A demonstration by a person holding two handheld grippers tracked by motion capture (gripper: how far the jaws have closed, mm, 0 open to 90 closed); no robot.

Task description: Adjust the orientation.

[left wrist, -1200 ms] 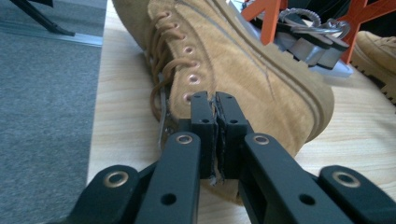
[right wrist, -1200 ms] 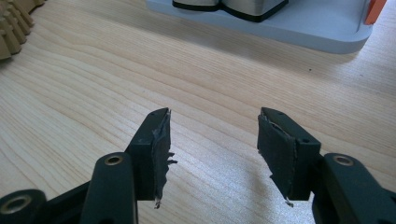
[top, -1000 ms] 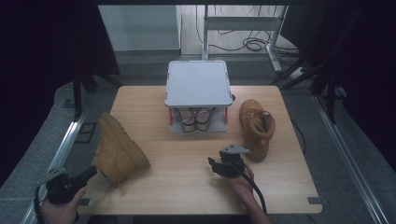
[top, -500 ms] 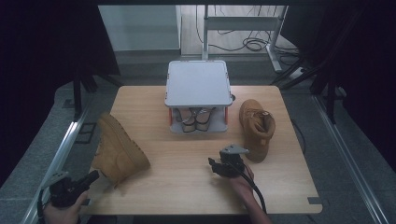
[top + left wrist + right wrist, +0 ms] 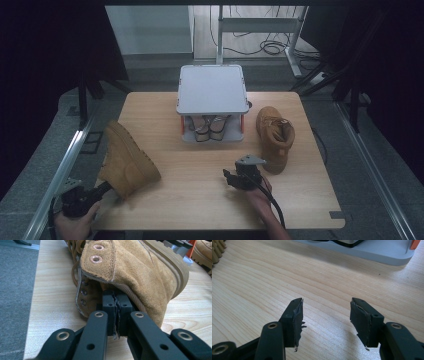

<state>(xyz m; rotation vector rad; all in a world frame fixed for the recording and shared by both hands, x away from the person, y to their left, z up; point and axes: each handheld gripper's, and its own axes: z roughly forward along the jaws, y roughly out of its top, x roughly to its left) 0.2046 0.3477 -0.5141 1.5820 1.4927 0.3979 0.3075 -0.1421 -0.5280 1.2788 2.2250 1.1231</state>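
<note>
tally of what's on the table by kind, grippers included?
Tan suede boots: 2, one tilted at the left, pinched at its collar by the left gripper, one at the right.
Grey shoe rack: 1, footwear underneath too hidden to count.
Grippers: 2, the left, and the right gripper, open over bare wood.
Total: 5.

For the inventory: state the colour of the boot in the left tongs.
Tan suede boot, clearest in the left gripper view.
</note>
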